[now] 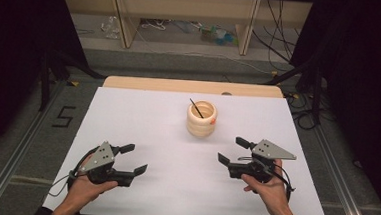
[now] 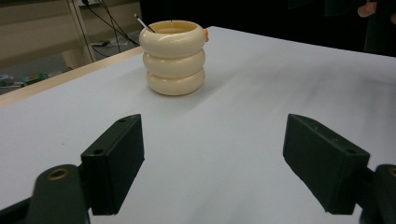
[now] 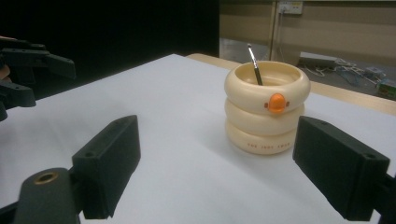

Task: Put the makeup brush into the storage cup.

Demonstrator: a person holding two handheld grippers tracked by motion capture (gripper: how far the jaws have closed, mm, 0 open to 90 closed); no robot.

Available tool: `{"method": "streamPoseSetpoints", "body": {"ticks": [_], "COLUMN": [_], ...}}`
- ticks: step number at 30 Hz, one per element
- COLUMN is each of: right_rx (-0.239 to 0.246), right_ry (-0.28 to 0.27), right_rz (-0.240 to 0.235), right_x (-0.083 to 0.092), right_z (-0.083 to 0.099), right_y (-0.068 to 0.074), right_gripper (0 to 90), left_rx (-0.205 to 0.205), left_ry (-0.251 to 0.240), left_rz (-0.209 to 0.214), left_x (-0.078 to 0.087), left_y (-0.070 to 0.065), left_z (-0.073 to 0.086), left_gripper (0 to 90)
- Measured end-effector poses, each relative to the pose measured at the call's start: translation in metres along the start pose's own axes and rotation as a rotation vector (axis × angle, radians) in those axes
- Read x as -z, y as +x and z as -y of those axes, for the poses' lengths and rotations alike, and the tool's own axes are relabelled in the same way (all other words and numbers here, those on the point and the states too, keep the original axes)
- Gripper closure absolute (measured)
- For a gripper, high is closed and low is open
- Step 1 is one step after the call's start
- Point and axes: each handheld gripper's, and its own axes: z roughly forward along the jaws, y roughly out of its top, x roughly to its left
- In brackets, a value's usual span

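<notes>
Standing toward the far middle of the white counter [image 1: 142, 129], the cream ringed holder [image 1: 201, 118] keeps a thin dark brush [image 1: 196, 108] leaning inside it; an orange knob on its side shows in the right gripper view. At the near left, the left claw [image 1: 134, 158] gapes wide and empty. At the near right, the right claw [image 1: 232, 150] is likewise spread wide, gripping nothing. Both sit well apart from the holder.

Looking along the right gripper [image 3: 212, 170], its two black jaws stand wide apart over the white table [image 3: 154, 107]. Between and beyond them sits a cream ringed pot [image 3: 266, 109] with an orange knob [image 3: 276, 103], a thin brush [image 3: 255, 65] leaning inside. The left gripper [image 3: 23, 70] shows far off.
</notes>
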Motion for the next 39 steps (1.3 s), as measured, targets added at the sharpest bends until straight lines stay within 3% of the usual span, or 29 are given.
{"method": "streamPoseSetpoints", "body": {"ticks": [13,22,39], "right_rx": [-0.001,0.022,0.013], "right_ry": [-0.004,0.010,0.043], "right_rz": [0.040,0.040,0.039], "right_x": [0.014,0.022,0.030], "right_z": [0.005,0.010,0.020], "right_y": [-0.002,0.000,0.002], "right_gripper": [16.2,16.1,16.3], "left_rx": [0.001,-0.001,0.003], "left_ry": [-0.002,-0.003,-0.009], "left_rz": [-0.001,-0.001,0.000], "left_x": [0.002,0.002,0.002], "left_y": [-0.001,-0.001,-0.001], "left_z": [0.001,0.001,0.001], "left_gripper": [20.5,20.4,20.4]}}
